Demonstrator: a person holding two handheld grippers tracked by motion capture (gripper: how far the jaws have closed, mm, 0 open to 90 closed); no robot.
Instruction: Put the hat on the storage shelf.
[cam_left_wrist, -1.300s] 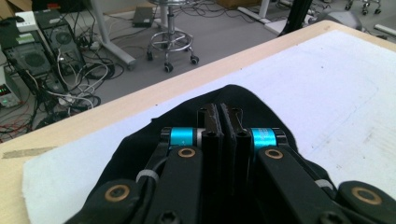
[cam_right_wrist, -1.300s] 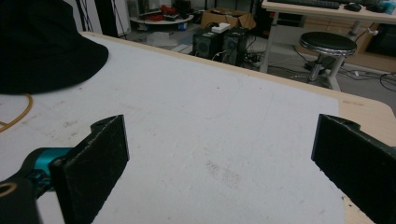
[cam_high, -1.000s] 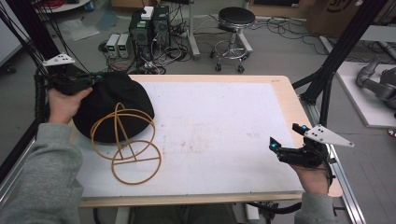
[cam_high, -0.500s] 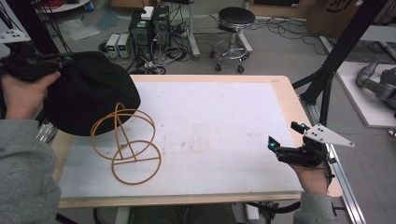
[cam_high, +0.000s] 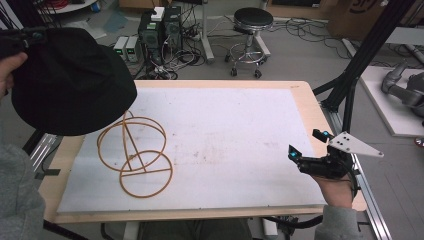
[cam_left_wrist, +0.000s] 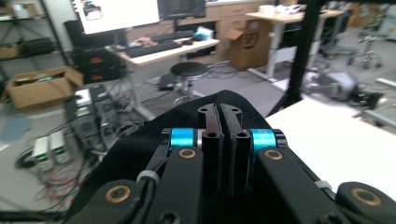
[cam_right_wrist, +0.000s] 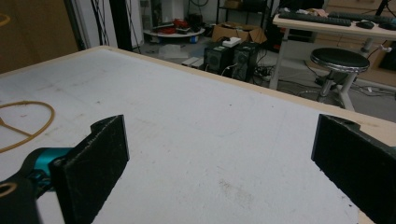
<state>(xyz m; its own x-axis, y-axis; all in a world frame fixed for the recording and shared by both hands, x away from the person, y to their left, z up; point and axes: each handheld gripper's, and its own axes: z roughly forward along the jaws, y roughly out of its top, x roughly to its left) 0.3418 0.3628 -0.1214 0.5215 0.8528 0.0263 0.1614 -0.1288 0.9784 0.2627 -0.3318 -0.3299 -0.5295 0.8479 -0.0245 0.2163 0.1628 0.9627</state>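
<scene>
High view: your left gripper (cam_high: 30, 36), clenched on the black hat (cam_high: 70, 82), has carried it up off the wire stand (cam_high: 135, 152) and out past the table's (cam_high: 300, 90) left edge. That bares the stand, thin tan loops by the front-left corner. Soft matte cloth, rounded crown. Your right gripper (cam_high: 307, 145) rests released near the right edge.

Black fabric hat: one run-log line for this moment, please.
left gripper shut on black fabric hat, aloft | orange wire stand bare | right gripper open, idle
</scene>
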